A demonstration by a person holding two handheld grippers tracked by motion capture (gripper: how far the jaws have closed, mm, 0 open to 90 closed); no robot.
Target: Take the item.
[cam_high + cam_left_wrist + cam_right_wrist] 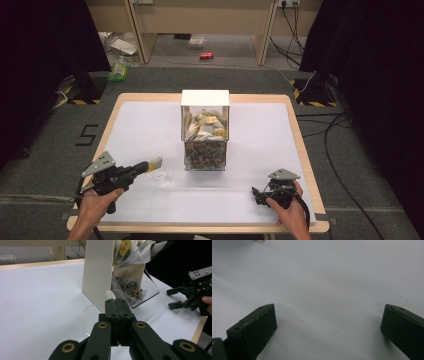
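A clear dispenser box (205, 131) with a white top stands mid-table, full of tea bags (206, 126); in the left gripper view its white side wall (97, 270) rises just ahead. My left gripper (148, 165) (115, 300) is shut on a small whitish tea bag (155, 161) (109, 294) that sticks out past the tips. It hangs just above a clear round cup (160, 178) (88, 316) on the table, left of the box. My right gripper (257, 195) (328, 312) rests open on the table at front right, nothing between its jaws; it also shows as the far gripper (175, 298).
The white table sheet (150, 130) has a wooden edge (200, 227). Beyond the table, black curtains flank a floor with cables (330, 145), a red can (206, 56) and loose rubbish (119, 70).
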